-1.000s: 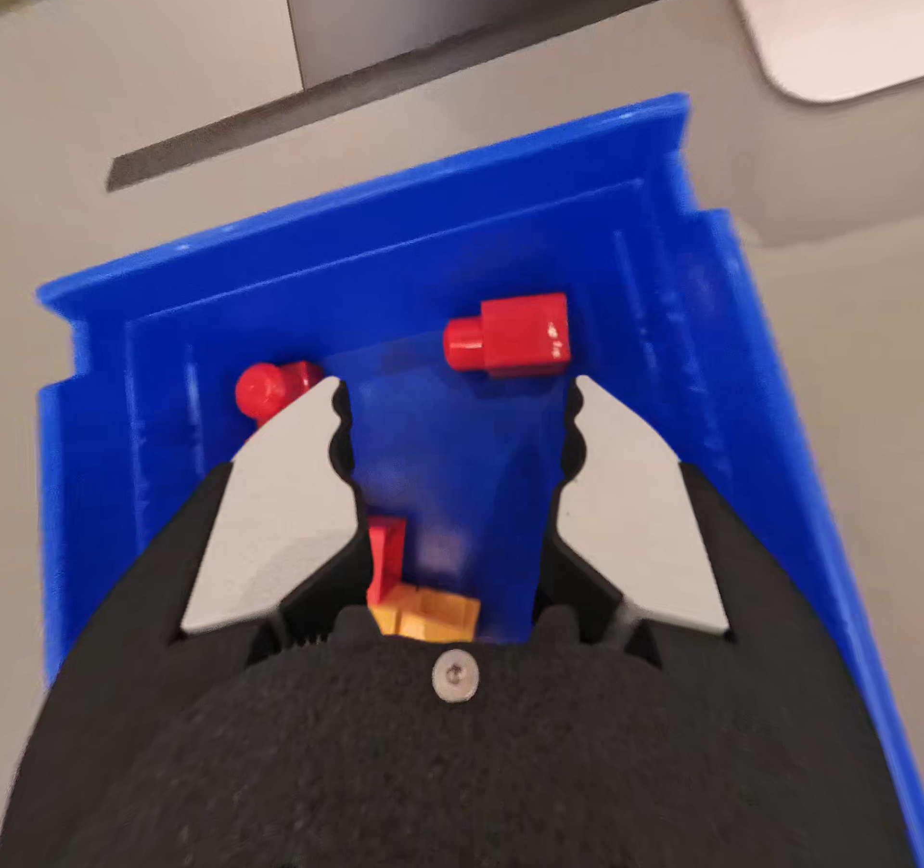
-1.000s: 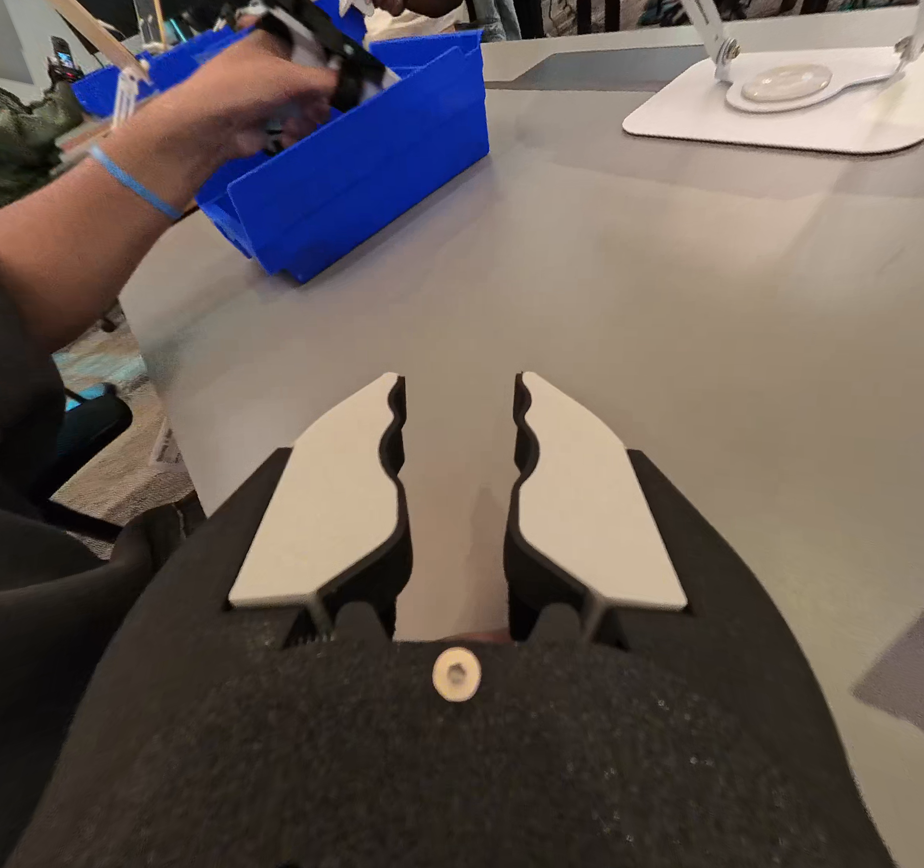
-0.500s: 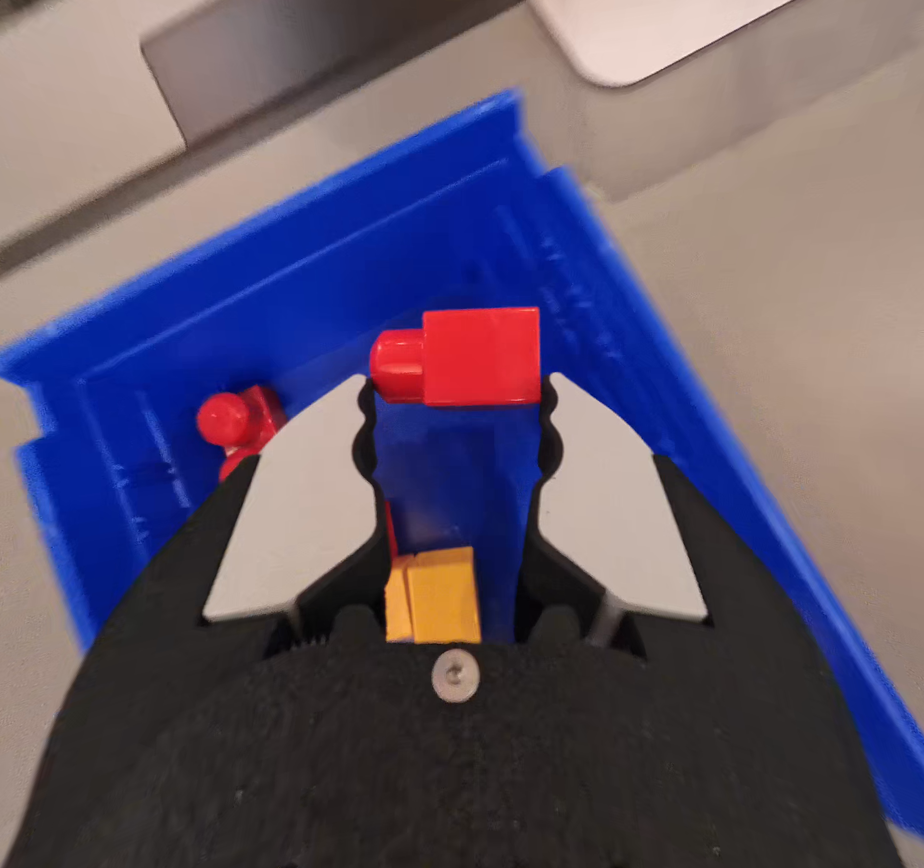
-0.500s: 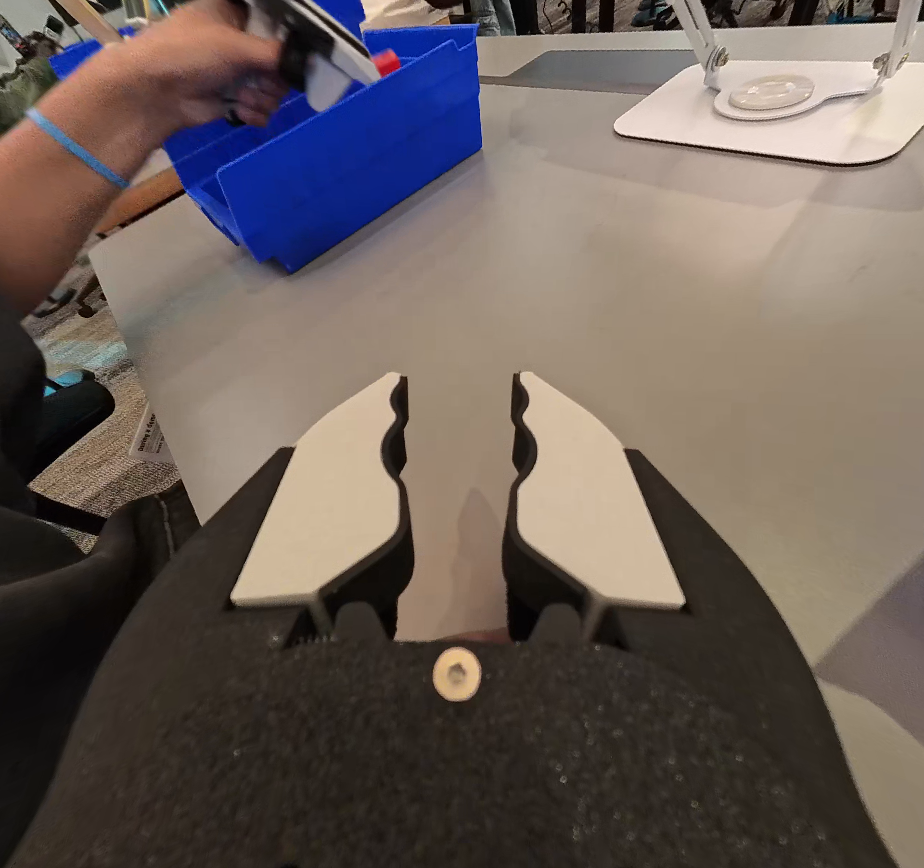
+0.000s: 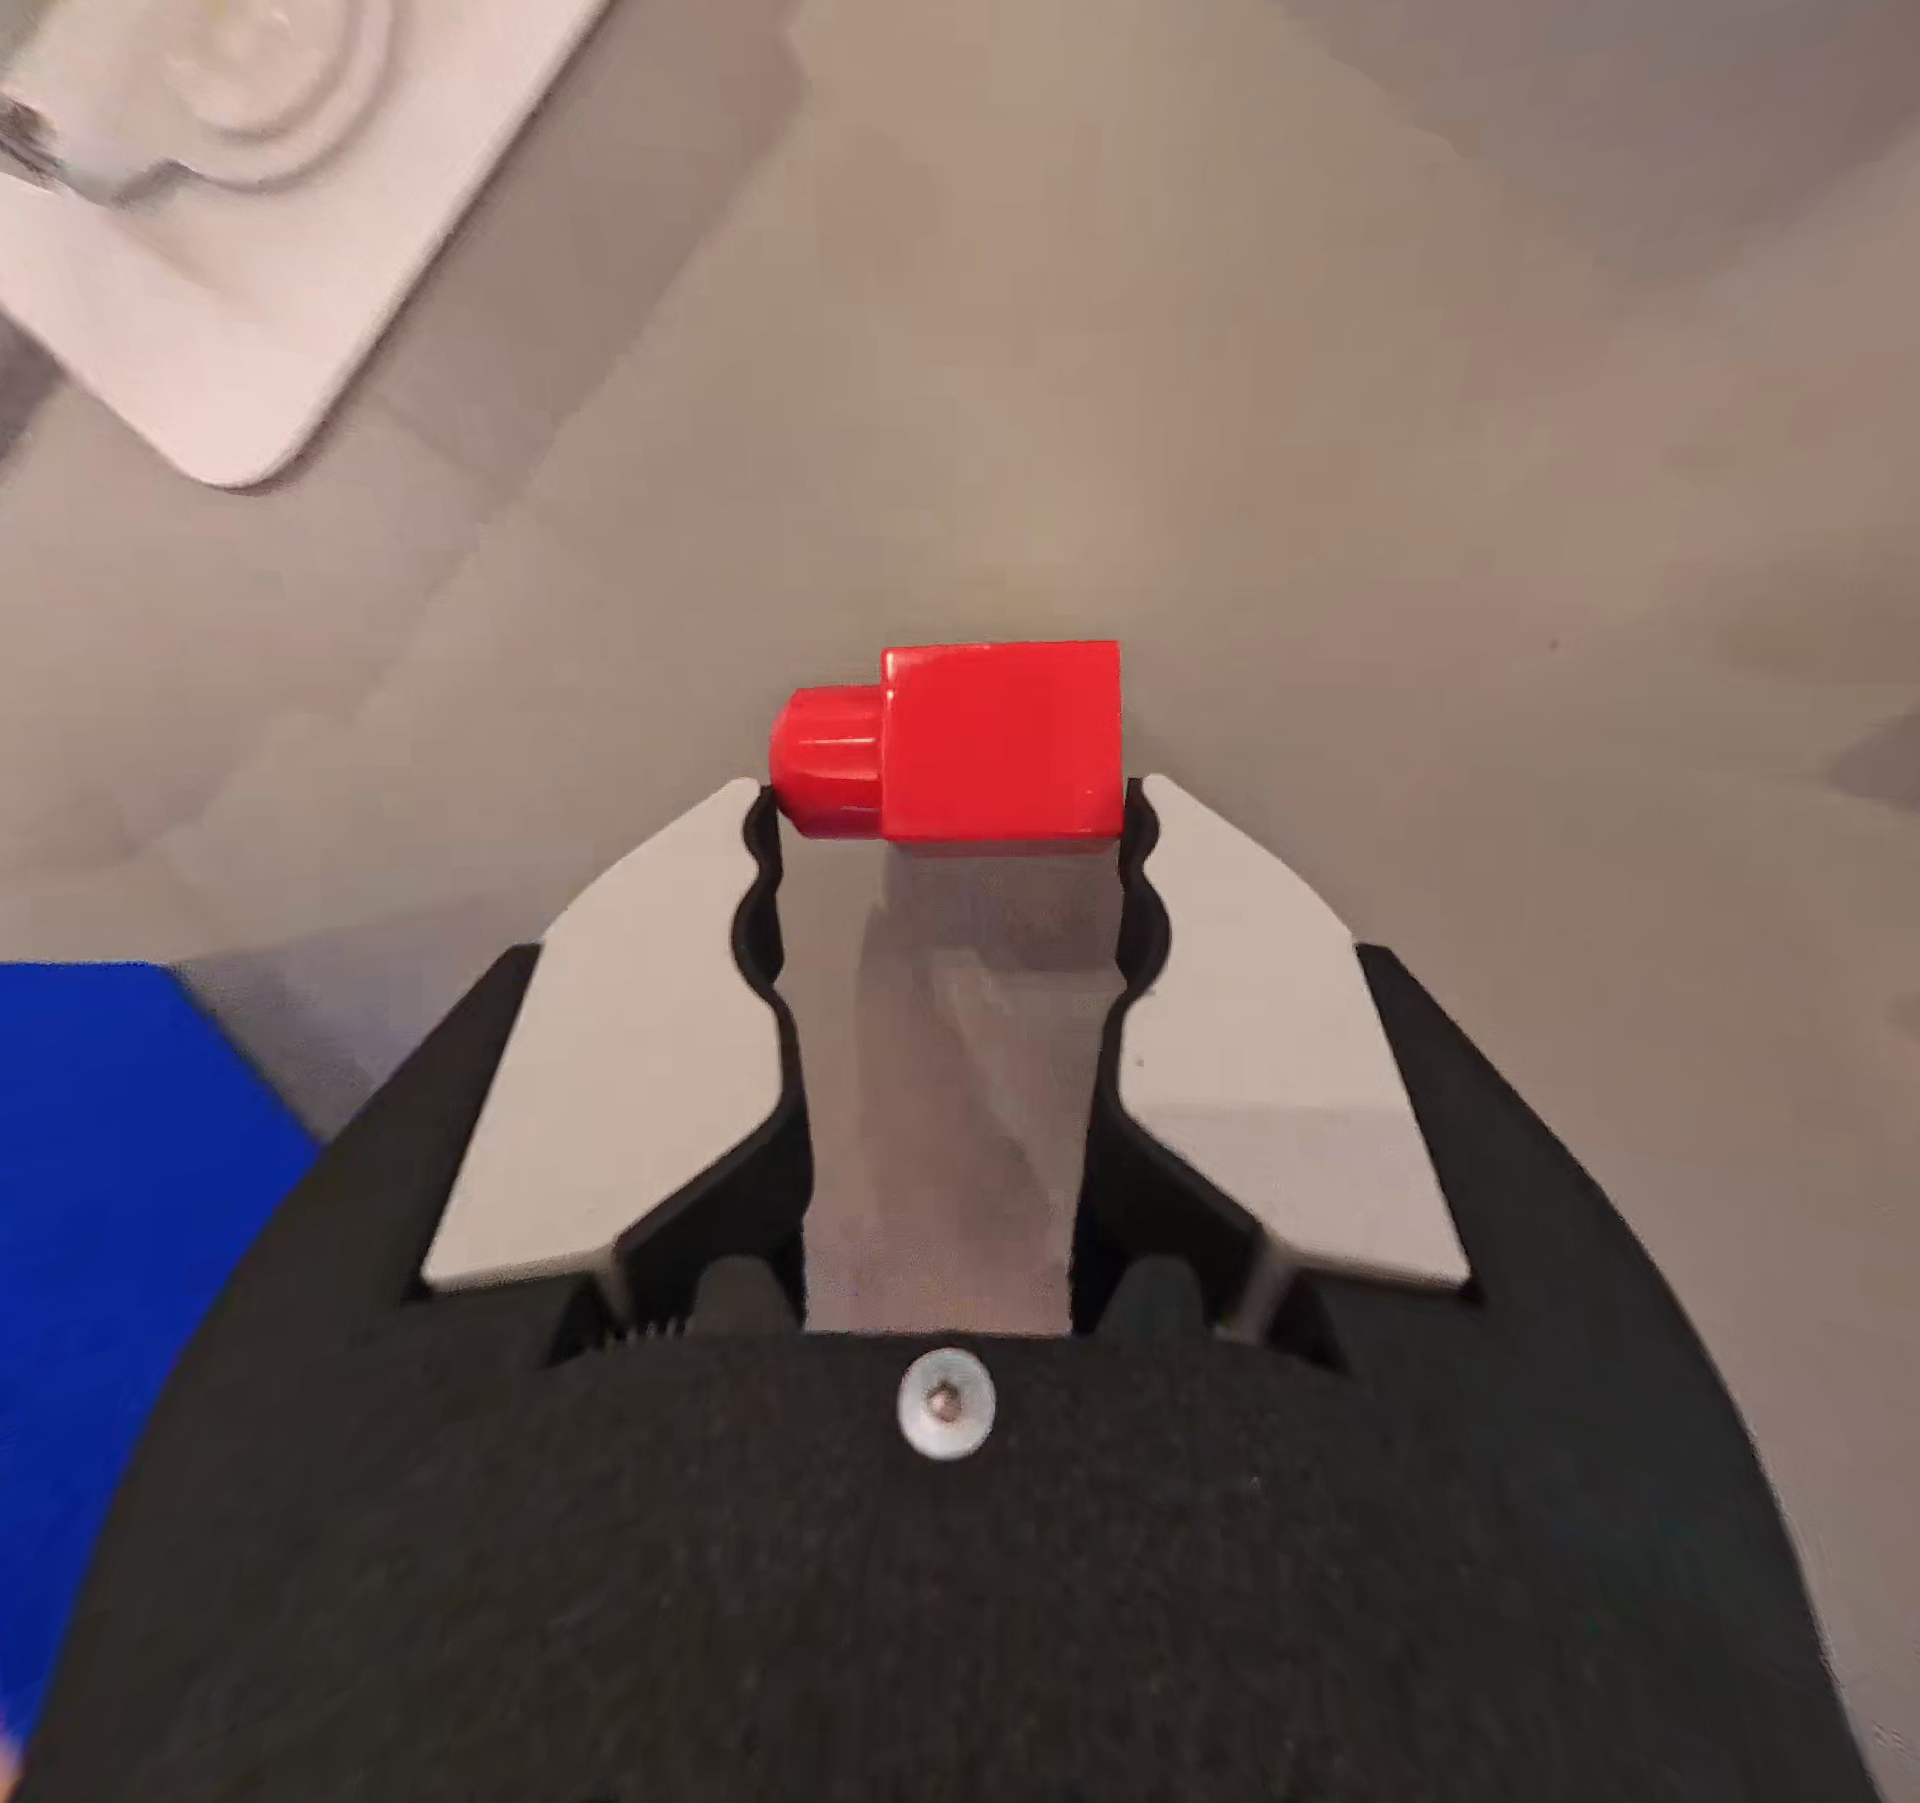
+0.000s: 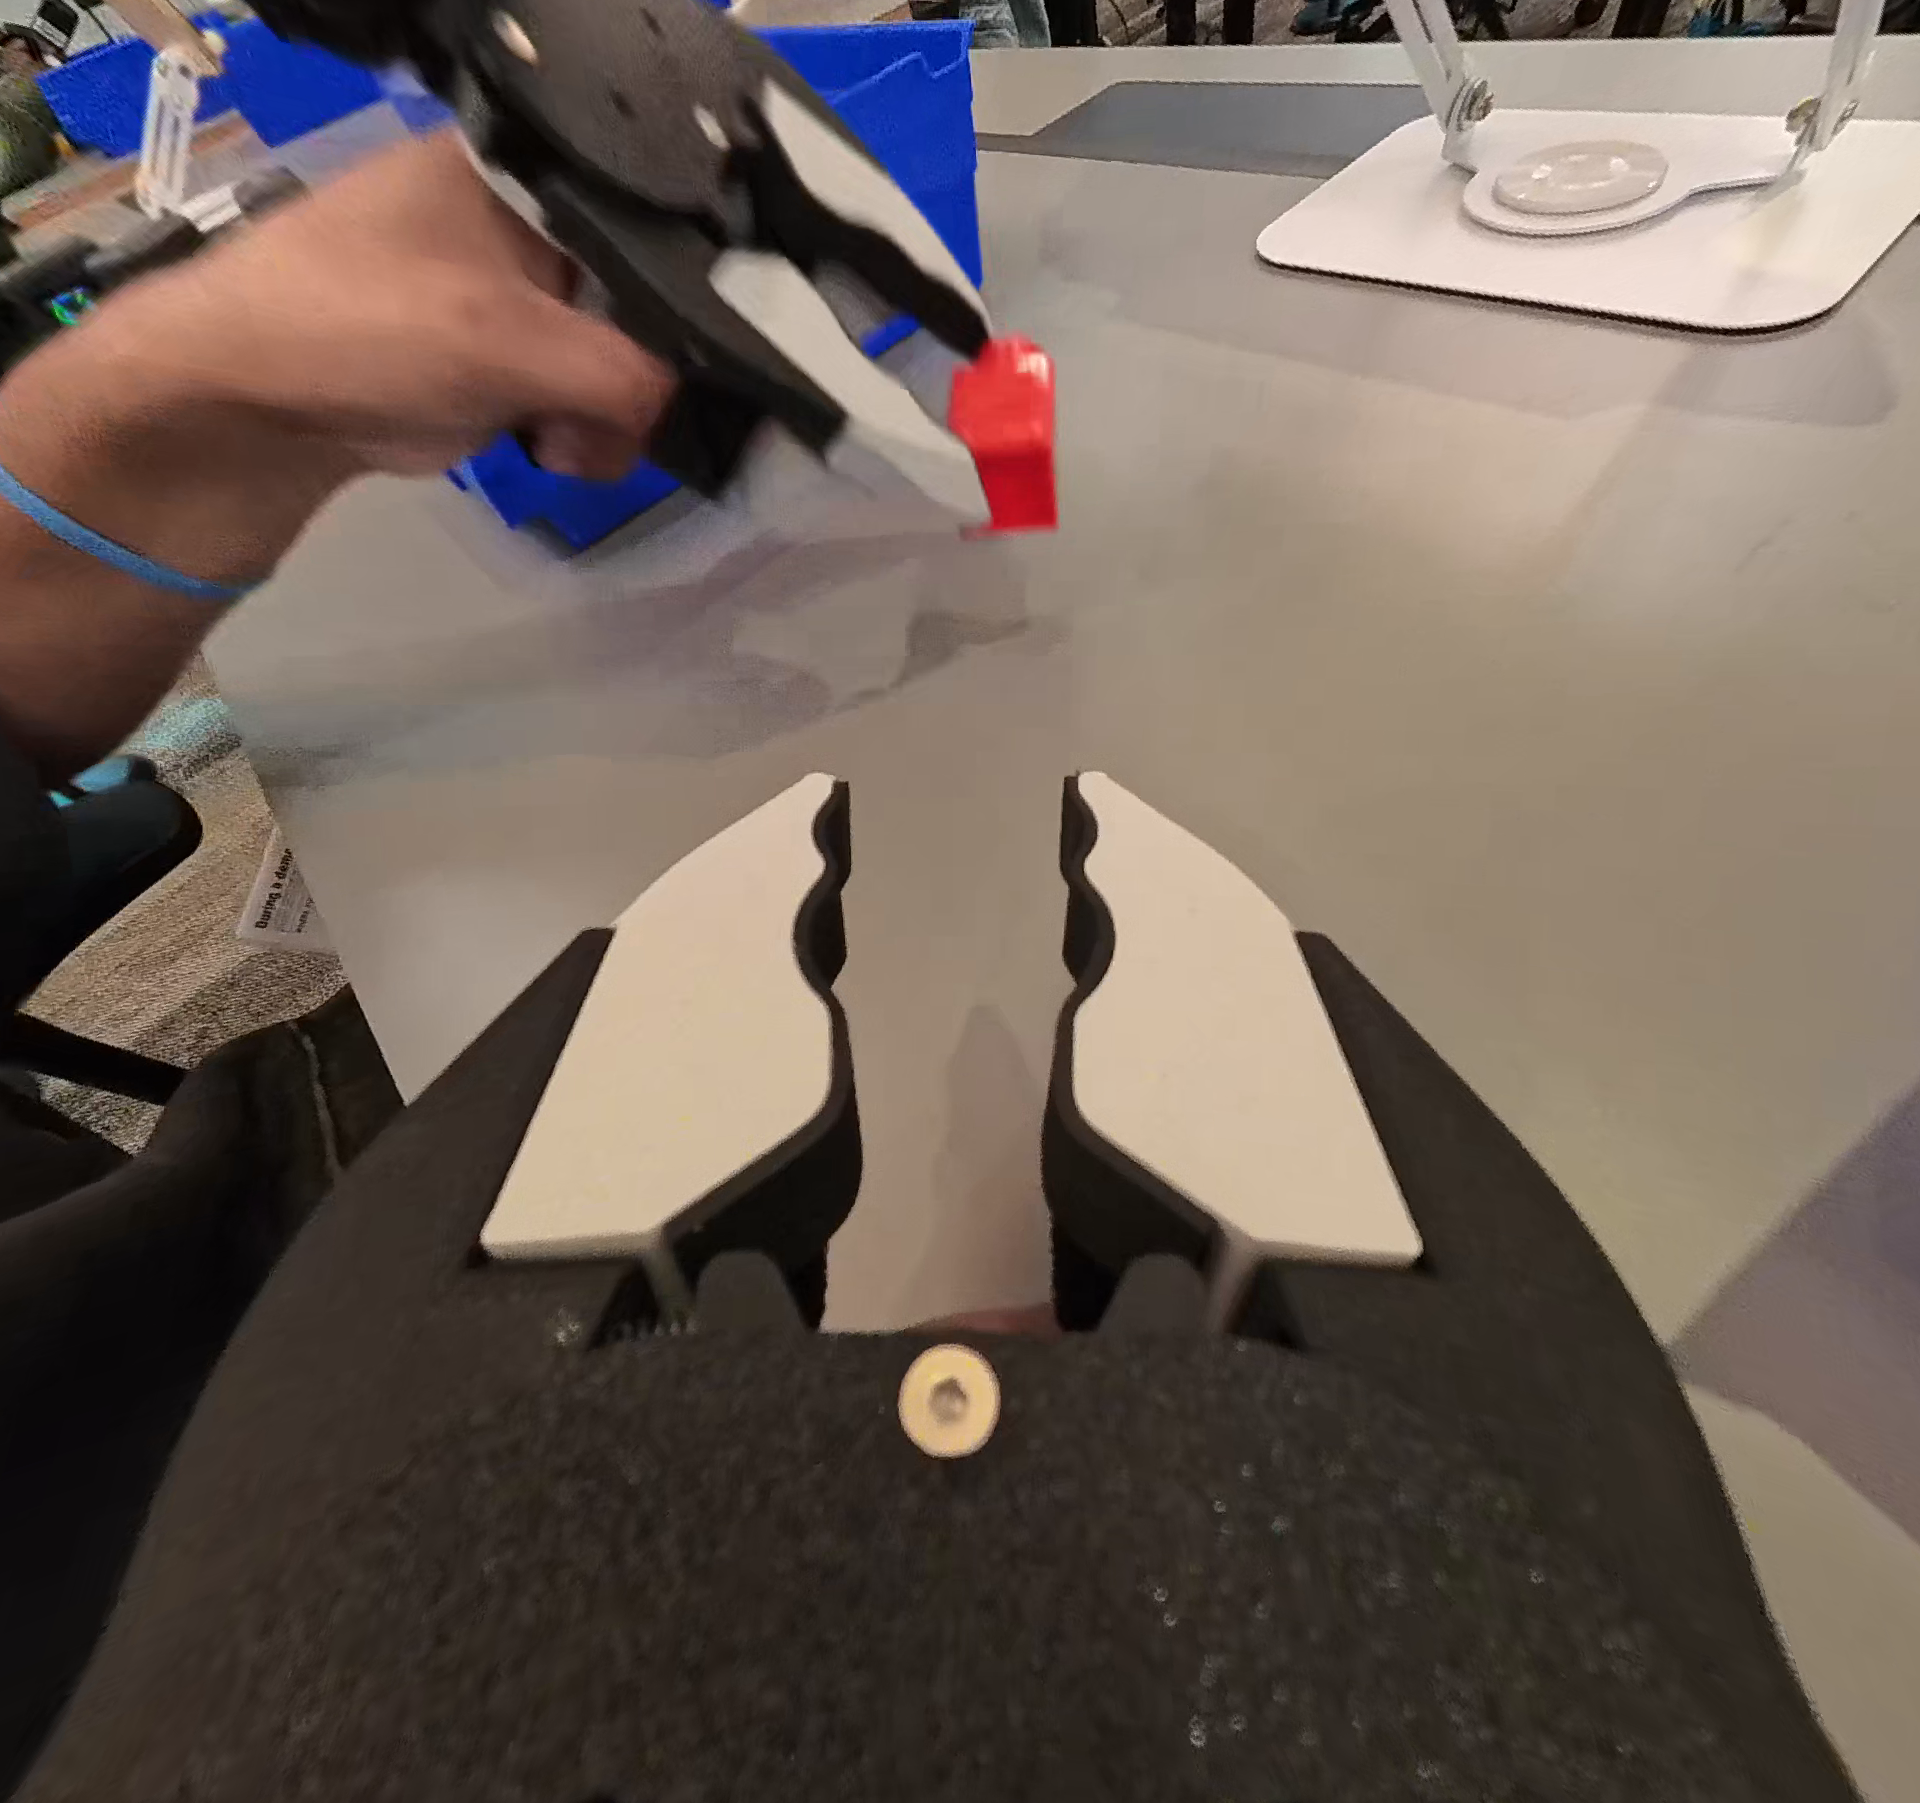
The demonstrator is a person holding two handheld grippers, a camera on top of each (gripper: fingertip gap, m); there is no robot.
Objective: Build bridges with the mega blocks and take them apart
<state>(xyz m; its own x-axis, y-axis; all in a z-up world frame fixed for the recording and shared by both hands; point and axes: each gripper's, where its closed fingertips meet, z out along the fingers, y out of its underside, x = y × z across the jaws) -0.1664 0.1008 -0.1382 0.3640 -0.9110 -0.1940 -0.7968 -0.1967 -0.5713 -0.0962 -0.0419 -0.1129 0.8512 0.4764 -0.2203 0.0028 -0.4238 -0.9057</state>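
Right wrist view: the right gripper [image 6: 954,797] hovers low over the grey table [image 6: 1455,673], jaws parted and empty. Beyond it, the left gripper [image 6: 977,428] angles downward in the person's hand [image 6: 343,371], jaws clamped end to end on a red block [image 6: 1006,439] held clear of the table, stud pointing sideways. The blue bin [image 6: 914,143] stands behind it; a white stand base [image 6: 1558,247] sits at the far right.

Judged step: carrying the first block from bin to build area. No bridge exists yet. The next move calls for turning the block stud-up, setting it flat on open table, then releasing.
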